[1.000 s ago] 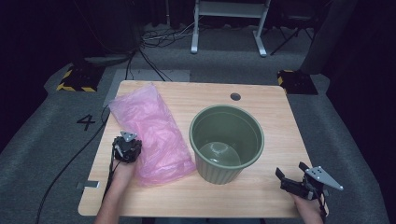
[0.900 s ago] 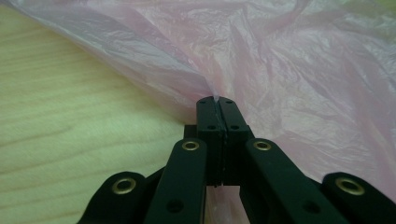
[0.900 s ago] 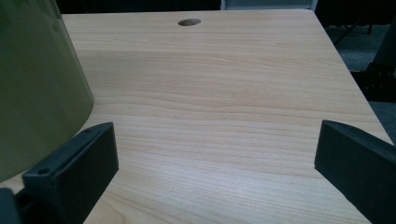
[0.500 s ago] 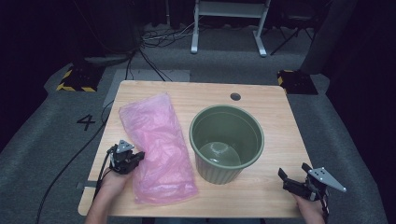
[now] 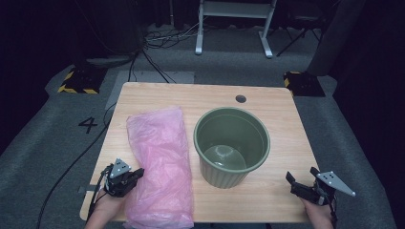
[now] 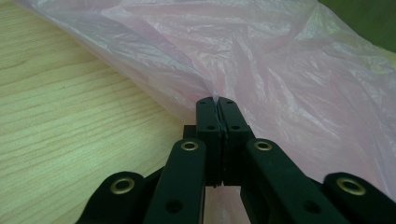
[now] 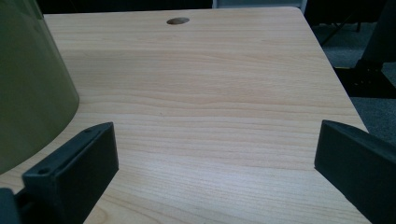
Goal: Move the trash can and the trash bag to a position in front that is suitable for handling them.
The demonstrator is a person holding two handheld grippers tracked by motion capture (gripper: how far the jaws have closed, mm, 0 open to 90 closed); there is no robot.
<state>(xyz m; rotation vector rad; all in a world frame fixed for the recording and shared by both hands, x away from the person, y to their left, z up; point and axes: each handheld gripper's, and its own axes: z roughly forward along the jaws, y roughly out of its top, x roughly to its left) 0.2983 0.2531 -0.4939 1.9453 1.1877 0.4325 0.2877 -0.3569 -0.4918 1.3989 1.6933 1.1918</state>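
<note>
A crumpled pink plastic bag (image 5: 160, 162) lies flat on the left half of the wooden table (image 5: 286, 124), its near end reaching the front edge. My left gripper (image 5: 136, 172) sits at the bag's left side near the front and is shut on a pinch of the pink plastic bag (image 6: 280, 70); in the left gripper view the left gripper (image 6: 215, 100) has its jaws pressed together with film between them. An empty green ribbed pot (image 5: 224, 179) stands upright mid-table. My right gripper (image 5: 301, 175) rests open at the front right corner, apart from the green pot (image 7: 28, 93).
A round cable hole (image 5: 240, 98) sits near the table's far edge. Bare wood (image 7: 210, 70) stretches right of the pot. Grey carpet with cables, a floor mark "4" (image 5: 88, 125) and a white stand (image 5: 234, 19) surround the table.
My left gripper has pulled back toward the front edge, dragging the pink bag with it and straightening it. The right gripper has barely shifted.
</note>
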